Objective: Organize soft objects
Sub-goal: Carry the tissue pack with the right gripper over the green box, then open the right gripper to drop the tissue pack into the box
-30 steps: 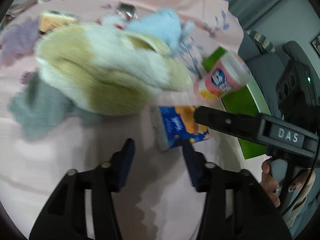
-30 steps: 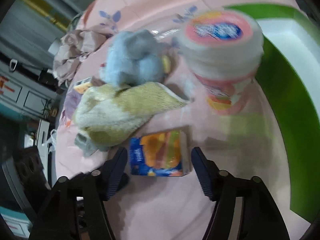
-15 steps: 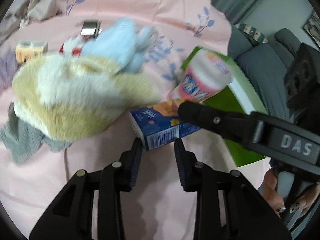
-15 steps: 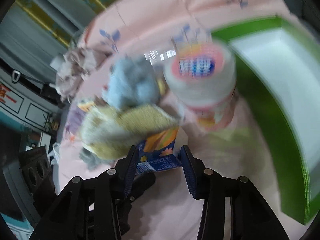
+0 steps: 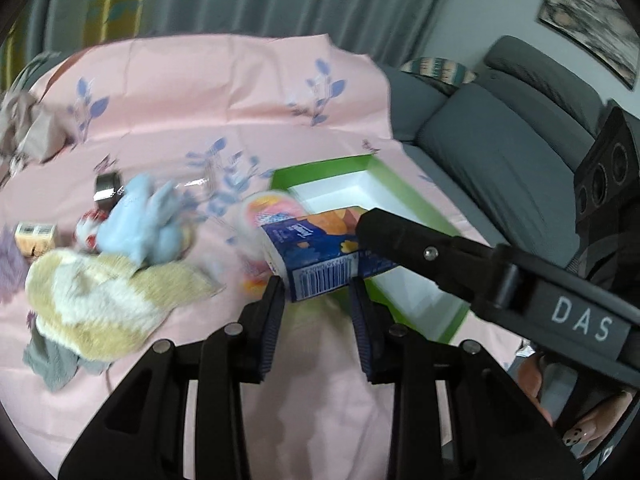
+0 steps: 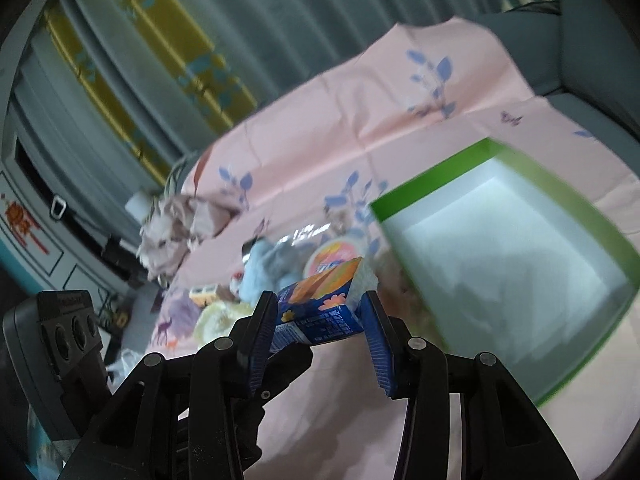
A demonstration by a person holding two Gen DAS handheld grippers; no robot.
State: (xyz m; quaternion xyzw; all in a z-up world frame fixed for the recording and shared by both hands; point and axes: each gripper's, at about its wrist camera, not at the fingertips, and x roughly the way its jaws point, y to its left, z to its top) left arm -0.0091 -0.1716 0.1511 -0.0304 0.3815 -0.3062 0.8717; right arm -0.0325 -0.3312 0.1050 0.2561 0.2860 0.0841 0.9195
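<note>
A blue and orange tissue pack (image 5: pixel 316 252) is lifted above the pink cloth, gripped from two sides. My left gripper (image 5: pixel 318 300) is shut on its barcode end. My right gripper (image 6: pixel 320 316) is shut on the same tissue pack (image 6: pixel 320 308), and its black finger crosses the left wrist view. A green box with a white inside (image 6: pixel 600 216) lies open to the right; it also shows in the left wrist view (image 5: pixel 404 196). A blue plush toy (image 5: pixel 144 220) and a yellow-white knit cloth (image 5: pixel 100 300) lie on the left.
A pink-lidded tub (image 5: pixel 268 208) stands behind the pack. A grey knit piece (image 5: pixel 52 364), a small yellow carton (image 5: pixel 34 236) and a metal clip (image 5: pixel 106 186) lie on the left. A grey sofa (image 5: pixel 500 140) stands at the right, curtains behind.
Both grippers closed on the tissue pack, which lay on the cloth, and lifted it. The views have tilted up, and the pack has moved toward the green box.
</note>
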